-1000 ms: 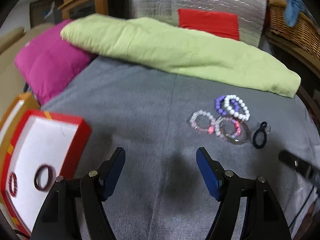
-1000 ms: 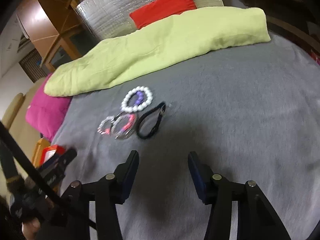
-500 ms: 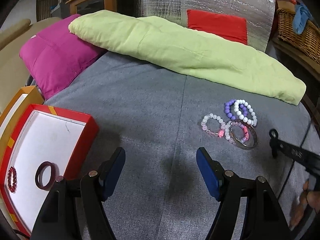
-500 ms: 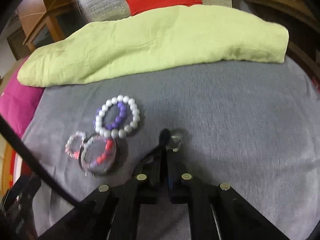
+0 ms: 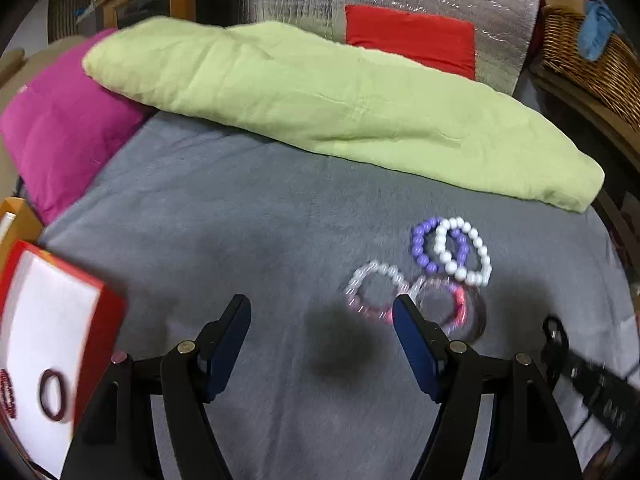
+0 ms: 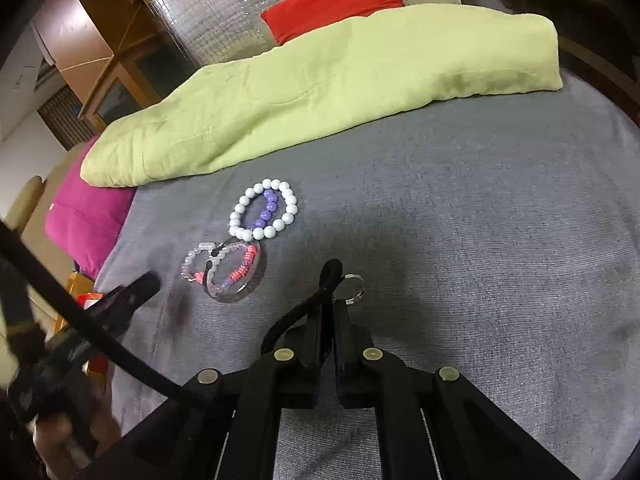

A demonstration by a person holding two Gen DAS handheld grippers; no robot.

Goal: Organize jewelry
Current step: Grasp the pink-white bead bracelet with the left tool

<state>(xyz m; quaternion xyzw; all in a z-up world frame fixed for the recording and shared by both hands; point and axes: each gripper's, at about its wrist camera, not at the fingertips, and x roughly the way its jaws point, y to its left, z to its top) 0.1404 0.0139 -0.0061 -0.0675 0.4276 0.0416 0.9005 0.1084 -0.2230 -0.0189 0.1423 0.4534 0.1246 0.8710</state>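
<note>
Two risks: right tongs (image 6: 331, 300) pinched shut on black hair tie (image 6: 330, 276), thin grip, may slip; silver ring (image 6: 352, 288) alongside may snag. Left tongs (image 5: 322, 334) wide, empty.

Bracelets (image 5: 420, 276) on blanket (image 5: 240, 240); box (image 5: 52, 344) left.

**Open gripper hovers over bracelets on grey blanket**

The left gripper (image 5: 322, 330), jaws apart and empty, hangs above a grey blanket (image 5: 240, 220). White (image 5: 464, 250) and purple bead bracelets (image 5: 420, 246) overlap beyond it. A red-rimmed tray (image 5: 102, 320) at left holds a dark bangle (image 5: 52, 394).
</note>
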